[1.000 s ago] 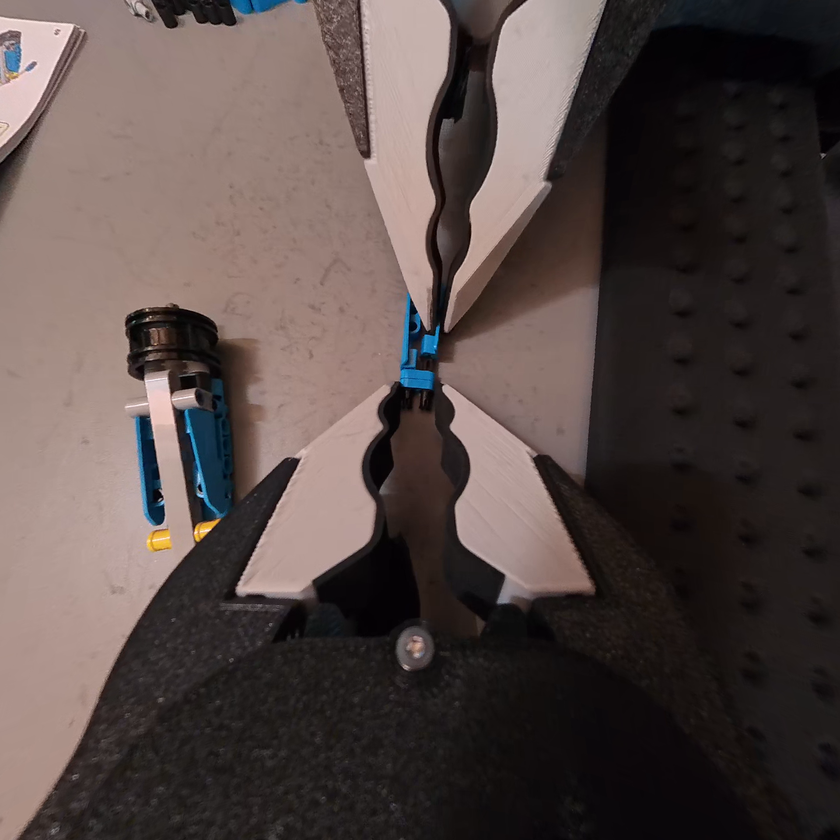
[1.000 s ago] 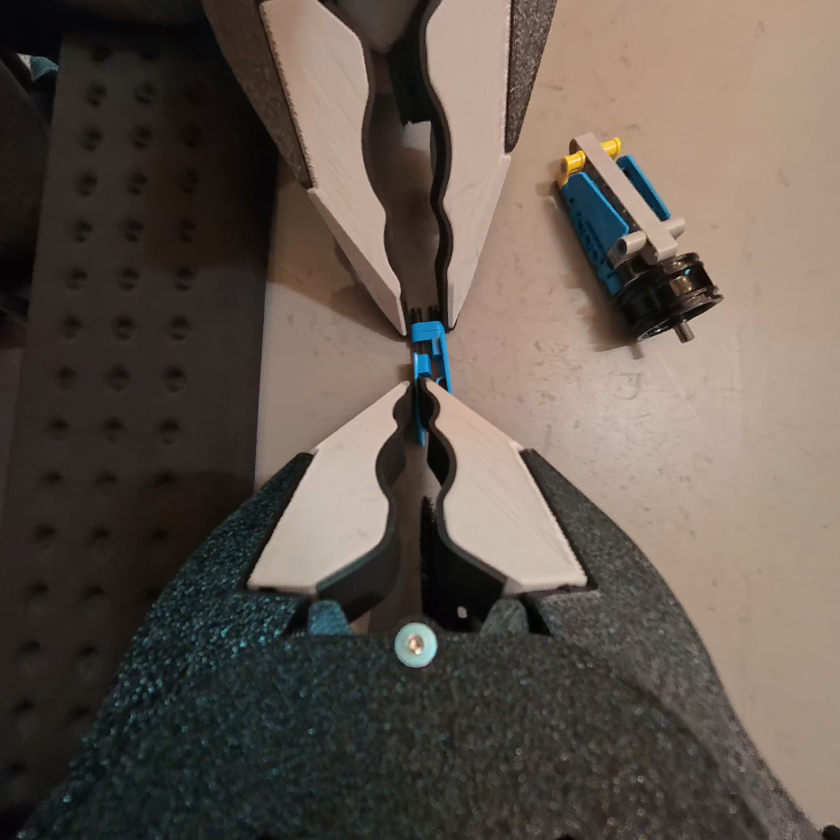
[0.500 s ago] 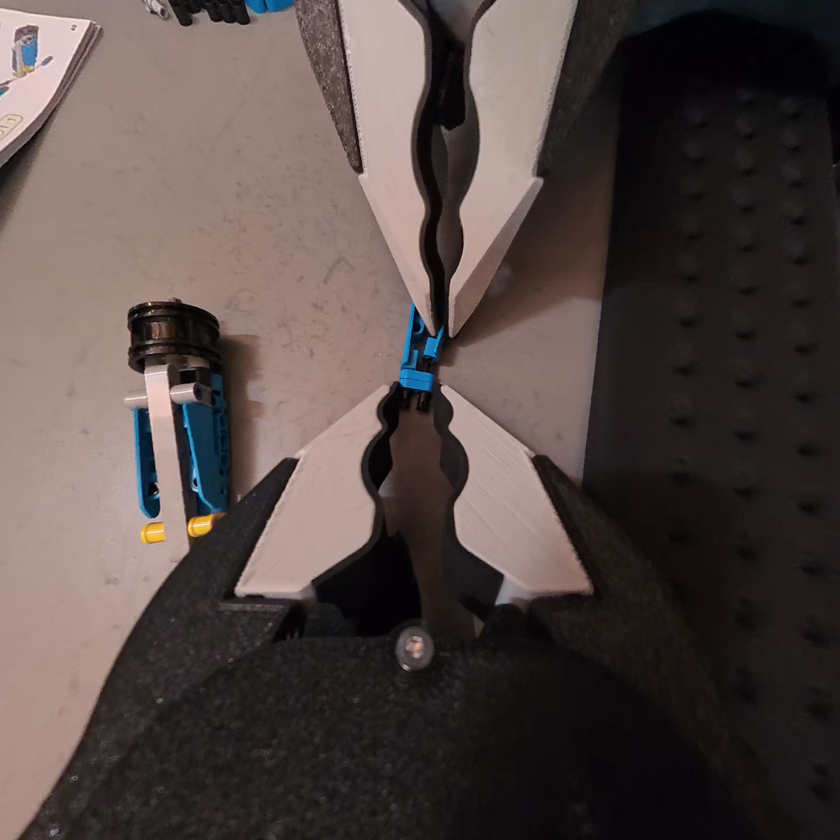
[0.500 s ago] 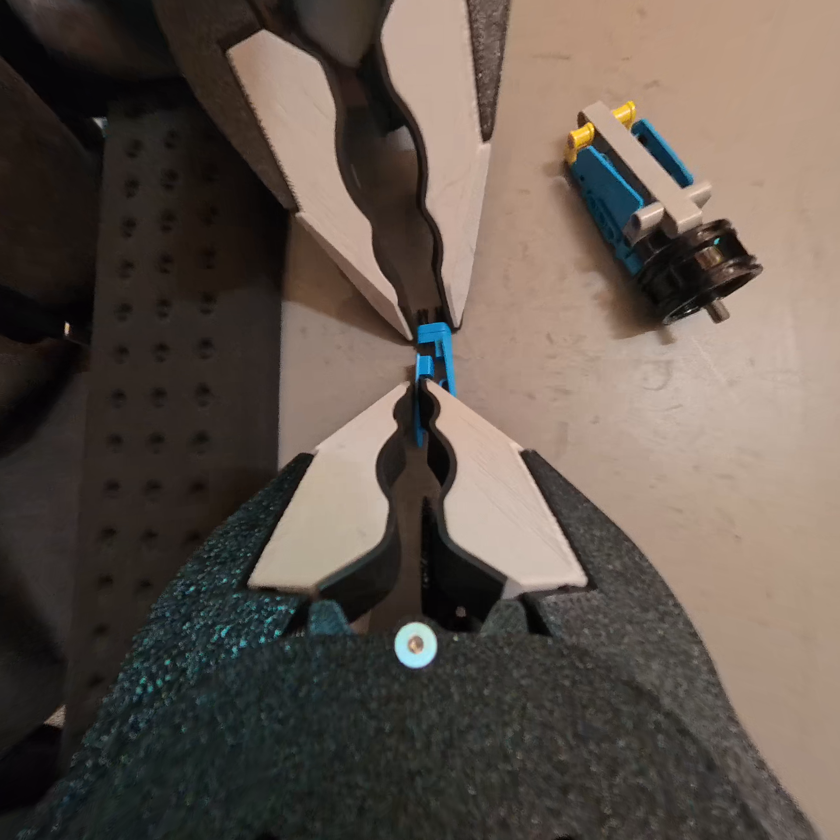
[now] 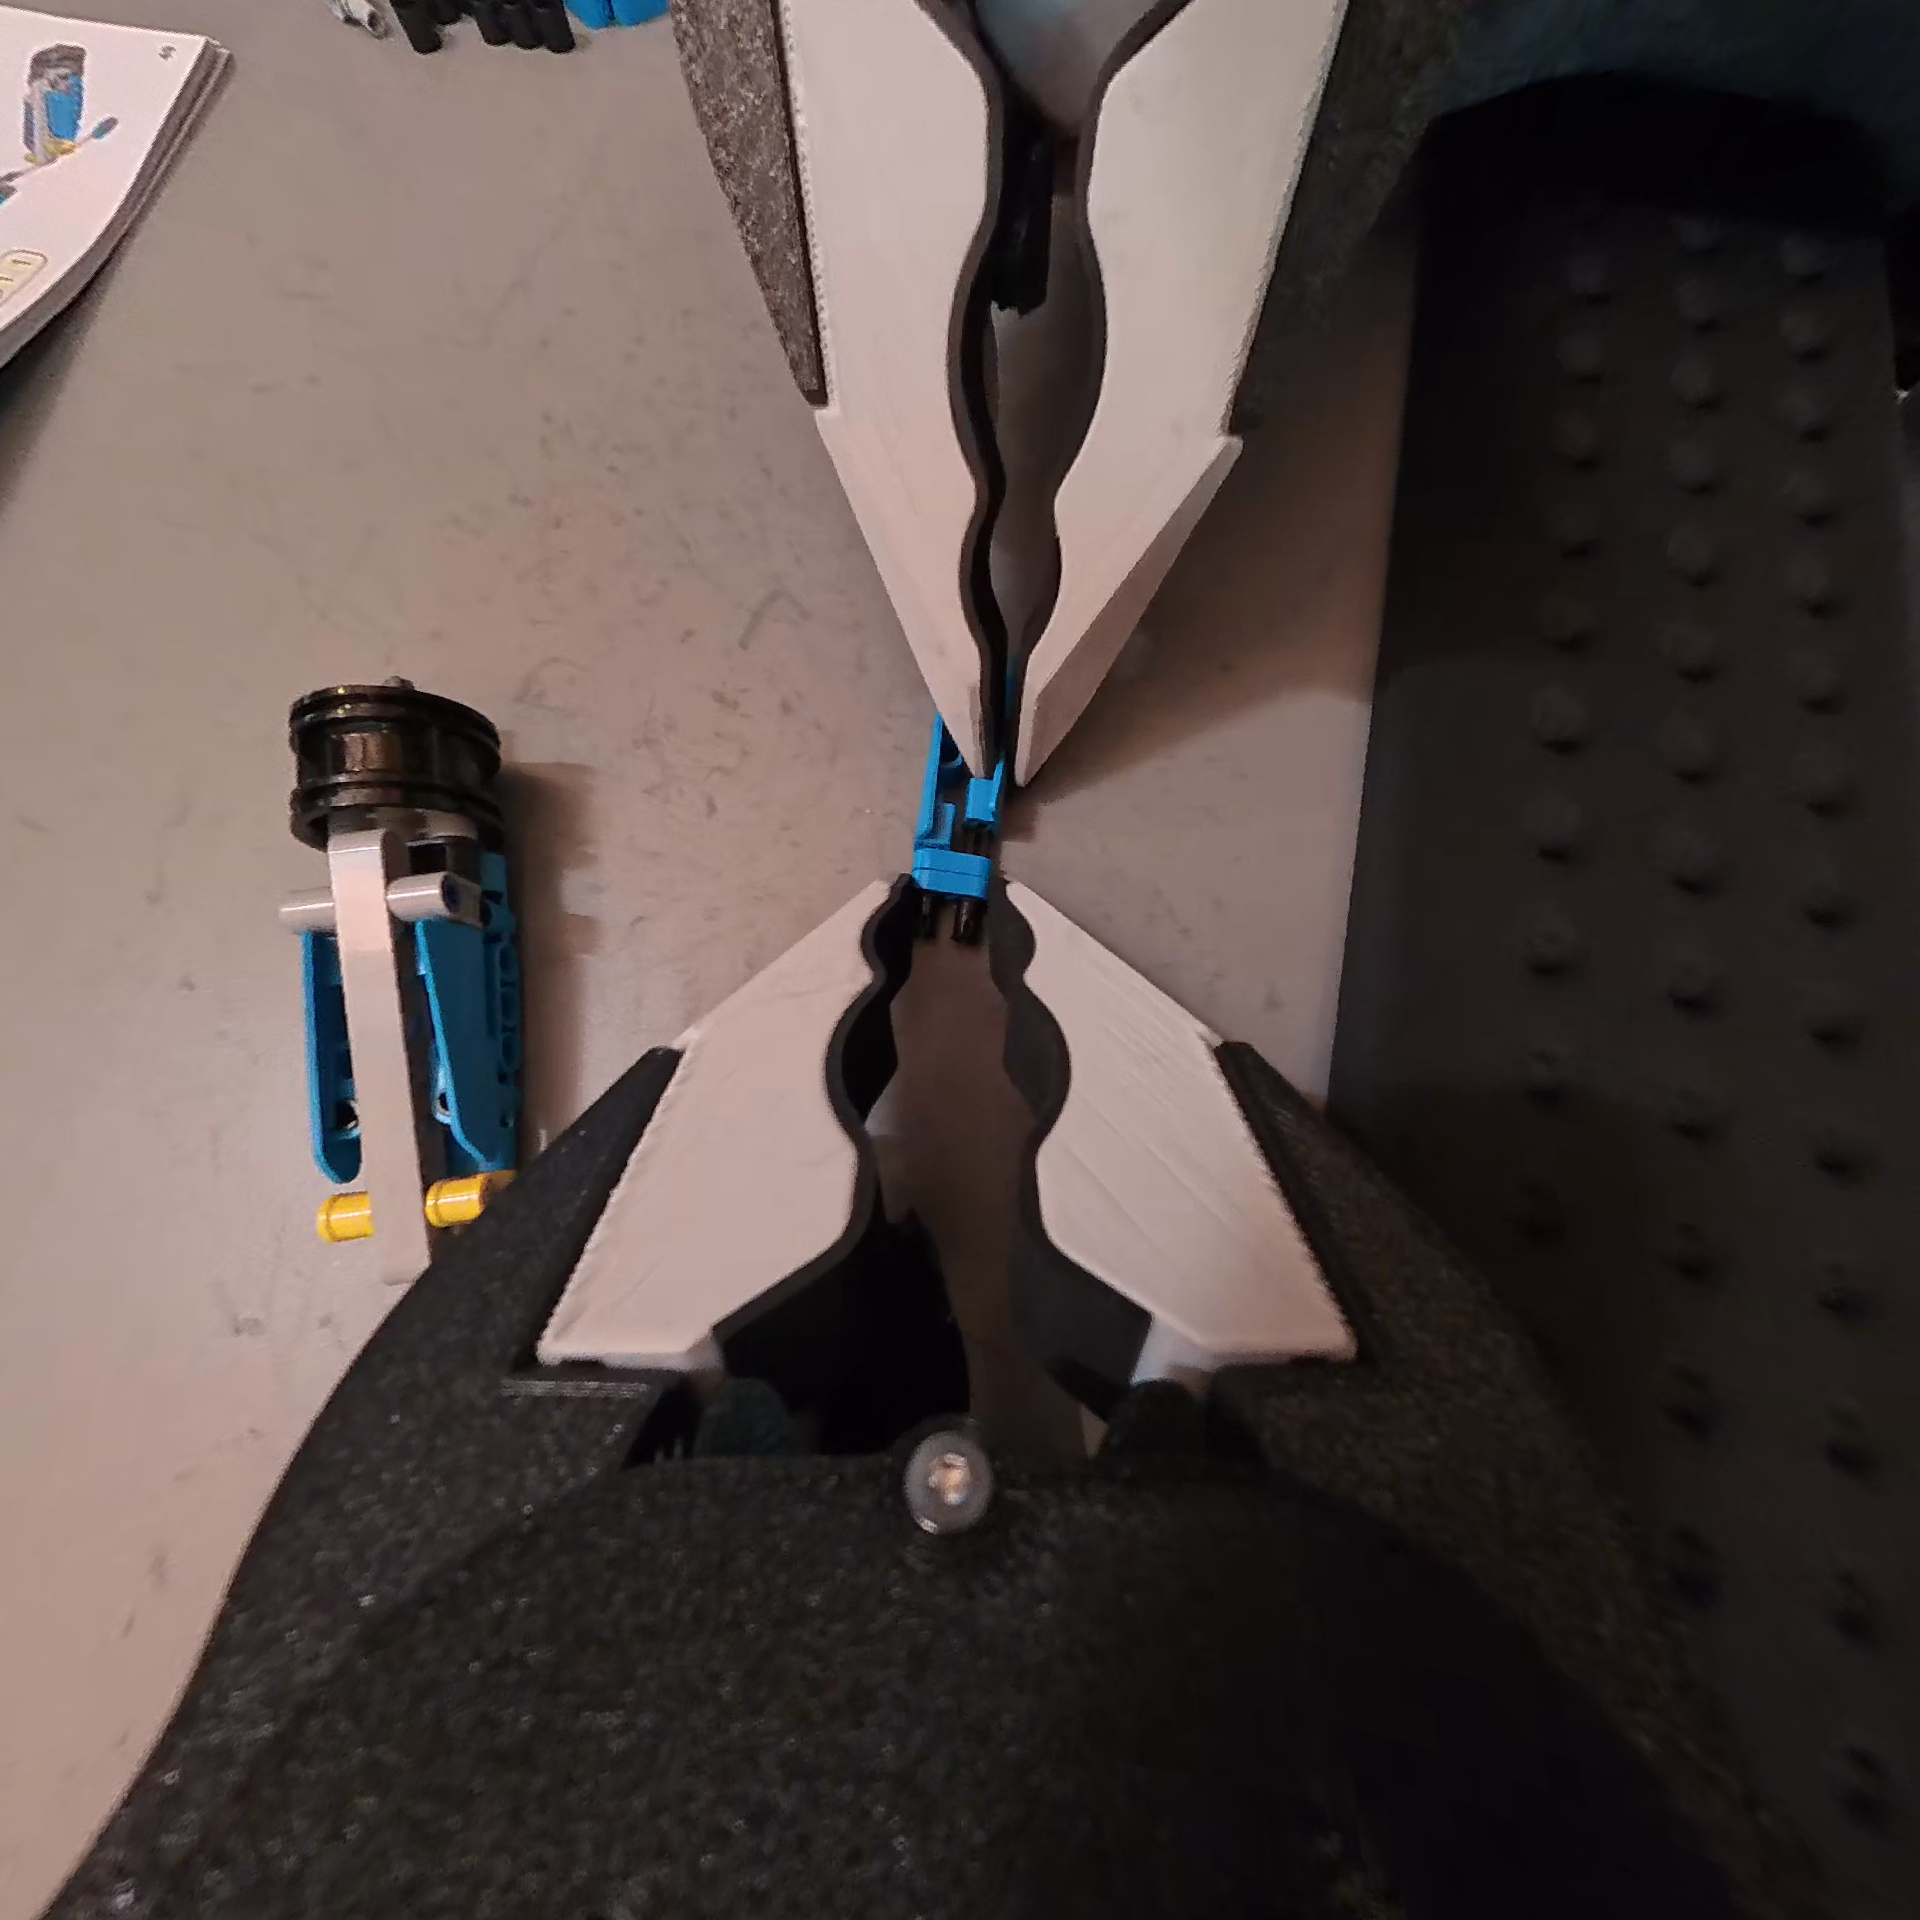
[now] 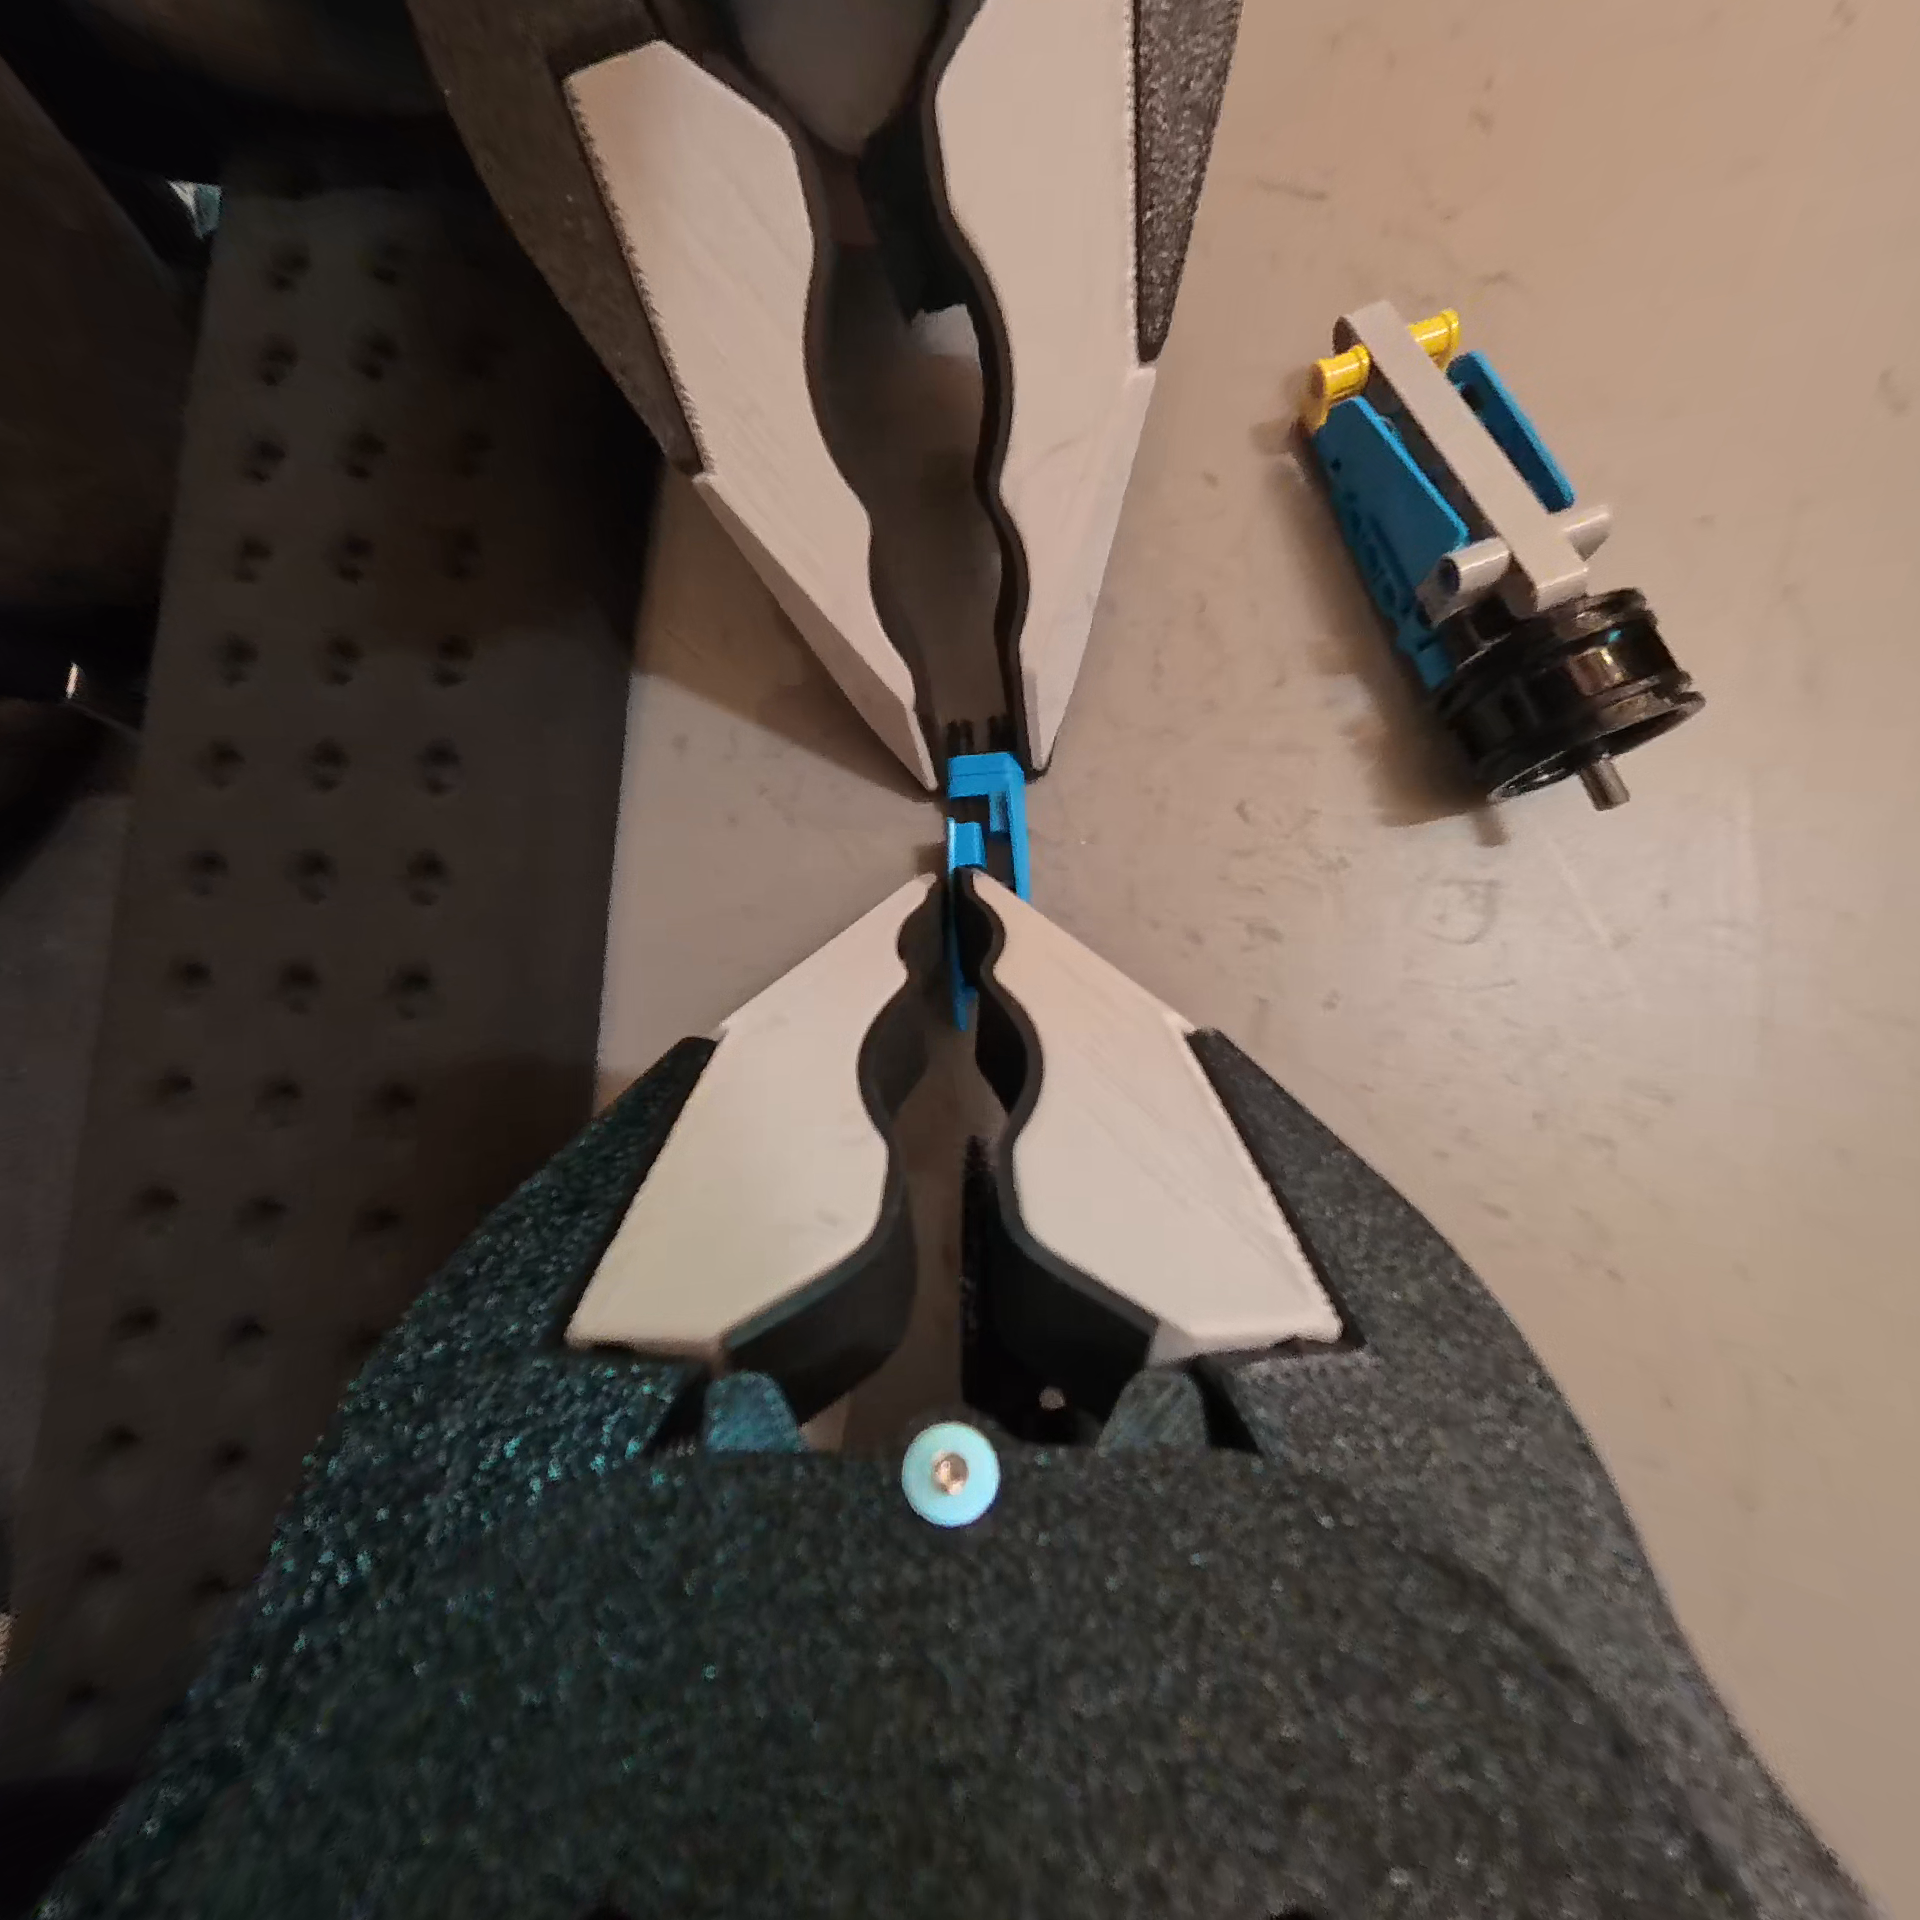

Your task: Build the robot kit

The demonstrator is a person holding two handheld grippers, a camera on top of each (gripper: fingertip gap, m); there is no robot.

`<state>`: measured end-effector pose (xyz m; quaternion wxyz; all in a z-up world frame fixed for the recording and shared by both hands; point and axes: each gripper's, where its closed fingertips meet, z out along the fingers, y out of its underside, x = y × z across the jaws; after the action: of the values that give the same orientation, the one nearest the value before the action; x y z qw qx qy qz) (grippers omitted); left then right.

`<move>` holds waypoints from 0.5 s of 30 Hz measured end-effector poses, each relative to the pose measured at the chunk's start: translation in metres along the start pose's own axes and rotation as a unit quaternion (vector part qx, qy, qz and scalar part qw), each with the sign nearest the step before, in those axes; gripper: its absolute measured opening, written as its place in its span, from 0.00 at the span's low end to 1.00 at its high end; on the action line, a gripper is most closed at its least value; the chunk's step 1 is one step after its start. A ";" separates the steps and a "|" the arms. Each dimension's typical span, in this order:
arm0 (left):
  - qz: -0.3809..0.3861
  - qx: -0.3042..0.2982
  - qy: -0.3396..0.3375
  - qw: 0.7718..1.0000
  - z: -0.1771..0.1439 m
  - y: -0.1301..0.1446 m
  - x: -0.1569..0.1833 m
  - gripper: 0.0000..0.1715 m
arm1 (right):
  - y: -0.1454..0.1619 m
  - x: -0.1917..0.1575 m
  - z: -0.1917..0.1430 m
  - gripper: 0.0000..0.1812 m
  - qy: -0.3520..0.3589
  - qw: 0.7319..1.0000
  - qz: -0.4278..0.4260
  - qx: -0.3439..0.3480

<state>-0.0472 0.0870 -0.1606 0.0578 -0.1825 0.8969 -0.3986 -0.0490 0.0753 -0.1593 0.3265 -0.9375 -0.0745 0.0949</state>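
Beneath both my grippers lies the grey tabletop (image 5: 436,540), scuffed and bare over a wide stretch to the left of my left gripper. Its edge runs close along that gripper's right side, where a dark studded mat (image 5: 1662,831) sits lower; in the right wrist view the same mat (image 6: 312,831) lies to the left of my right gripper, so there is little table on that side and plenty on the other.

My left gripper (image 5: 948,902) is clenched on the near end of a small blue brick piece (image 5: 951,821), its tips pinching black pins at that end. My right gripper (image 6: 954,894) faces it tip to tip and is clamped on the opposite end of the same piece (image 6: 982,821); the piece spans the short gap between the two pairs of tips, held above the table near its edge.

Well off to the left of my left gripper lies a blue-and-grey assembly with a black wheel (image 5: 400,935), apart from everything else. A printed booklet (image 5: 73,208) lies at the far left corner, and a few loose black and blue parts (image 5: 499,21) show at the far edge.
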 end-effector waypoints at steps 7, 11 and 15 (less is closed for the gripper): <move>-0.004 0.000 -0.002 1.000 0.000 0.000 0.000 0.07 | -0.002 0.000 0.001 0.00 0.021 1.000 0.002 0.004; -0.003 0.000 -0.004 1.000 0.000 0.000 0.000 0.07 | -0.002 0.000 0.002 0.00 0.040 0.999 -0.009 0.005; -0.002 0.000 -0.004 1.000 0.000 0.000 0.000 0.08 | -0.003 0.000 0.002 0.00 0.048 0.999 -0.011 0.004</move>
<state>-0.0469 0.0874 -0.1607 0.0610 -0.1862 0.8962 -0.3981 -0.0495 0.0784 -0.1590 0.3345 -0.9387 -0.0689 0.0464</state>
